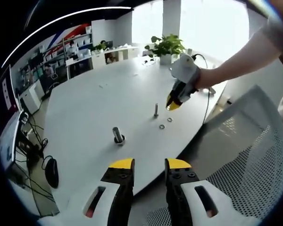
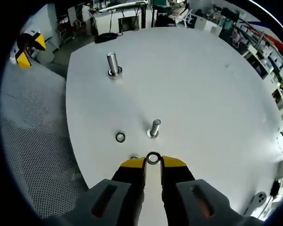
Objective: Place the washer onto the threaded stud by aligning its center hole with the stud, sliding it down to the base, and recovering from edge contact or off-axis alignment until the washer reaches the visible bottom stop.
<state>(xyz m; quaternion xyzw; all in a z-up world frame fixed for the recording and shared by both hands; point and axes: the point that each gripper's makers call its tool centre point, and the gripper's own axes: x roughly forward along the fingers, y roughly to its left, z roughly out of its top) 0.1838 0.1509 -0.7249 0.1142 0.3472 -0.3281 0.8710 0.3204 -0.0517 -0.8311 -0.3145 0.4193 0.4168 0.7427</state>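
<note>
Currently: right gripper (image 2: 153, 162) pinches a ring-shaped metal washer (image 2: 153, 158) at 6 o'clock of the ridged threaded stud (image 2: 153, 127). Left gripper (image 1: 149, 163), jaws narrowly parted, holds nothing above the smooth white table (image 2: 203, 80).

Right tongs (image 2: 153, 162) pinching washer (image 2: 153, 158), just short of threaded stud (image 2: 154, 128)

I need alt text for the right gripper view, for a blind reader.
The right gripper pinches a washer just short of a small upright stud on a white table. Another washer lies left of it; a larger stud stands farther away.
</note>
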